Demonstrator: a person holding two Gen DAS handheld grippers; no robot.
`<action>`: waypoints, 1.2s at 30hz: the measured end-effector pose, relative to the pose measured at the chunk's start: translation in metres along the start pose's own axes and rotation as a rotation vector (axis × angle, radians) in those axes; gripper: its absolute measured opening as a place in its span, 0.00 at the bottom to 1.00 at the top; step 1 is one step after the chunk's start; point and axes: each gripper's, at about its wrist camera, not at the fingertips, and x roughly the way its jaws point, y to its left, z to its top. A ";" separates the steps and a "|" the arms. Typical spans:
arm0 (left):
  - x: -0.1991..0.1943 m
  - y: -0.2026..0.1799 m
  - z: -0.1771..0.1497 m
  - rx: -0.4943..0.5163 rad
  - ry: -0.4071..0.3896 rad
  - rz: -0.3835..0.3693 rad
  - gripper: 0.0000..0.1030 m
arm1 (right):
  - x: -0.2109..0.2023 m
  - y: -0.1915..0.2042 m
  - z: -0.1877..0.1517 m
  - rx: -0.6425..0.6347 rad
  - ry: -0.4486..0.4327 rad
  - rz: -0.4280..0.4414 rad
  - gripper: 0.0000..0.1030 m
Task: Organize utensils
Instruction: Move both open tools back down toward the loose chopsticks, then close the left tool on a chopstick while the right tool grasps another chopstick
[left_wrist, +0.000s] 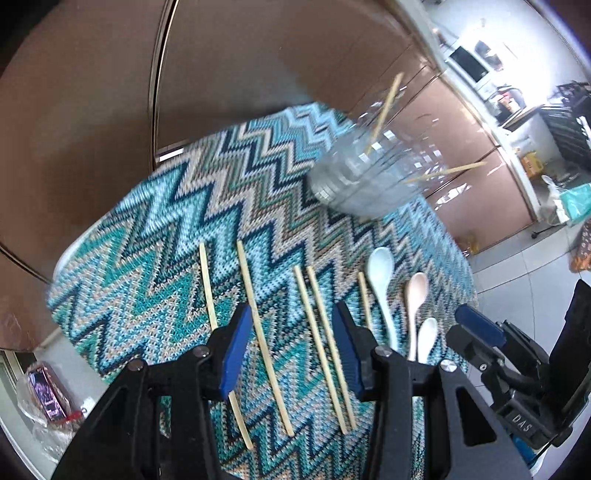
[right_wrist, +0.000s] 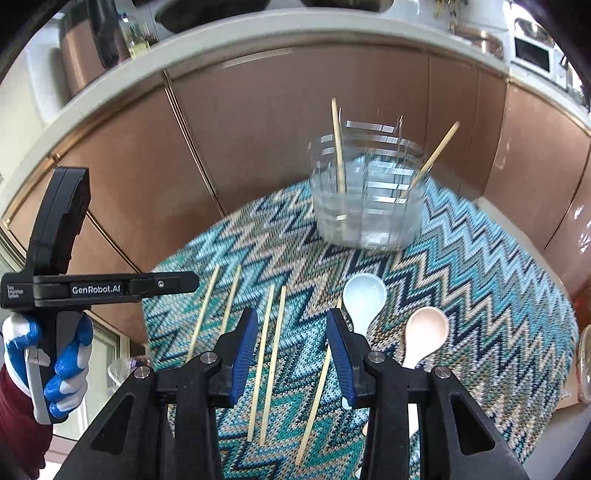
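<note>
Two chopsticks (right_wrist: 339, 147) leaned in the clear jar (right_wrist: 365, 199) on the zigzag cloth (right_wrist: 480, 280); five more (right_wrist: 271, 362) lay flat beside three spoons (right_wrist: 364, 302) (one pinkish); both grippers, left (left_wrist: 291, 350) and right (right_wrist: 291, 354), hung above them, jaws spread, pinching nothing.

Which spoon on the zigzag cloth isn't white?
The pale pink spoon, lying to the right of the big white spoon. The left wrist view shows a third spoon, also white, so the pink one is the only coloured one.
</note>
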 end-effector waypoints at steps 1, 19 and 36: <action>0.006 0.002 0.002 -0.004 0.013 0.003 0.42 | 0.006 -0.001 0.000 -0.003 0.012 0.003 0.33; 0.083 0.016 0.032 -0.081 0.183 0.062 0.25 | 0.118 0.000 0.023 -0.049 0.268 0.062 0.15; 0.114 0.010 0.045 -0.112 0.222 0.101 0.13 | 0.165 0.011 0.034 -0.100 0.353 0.030 0.14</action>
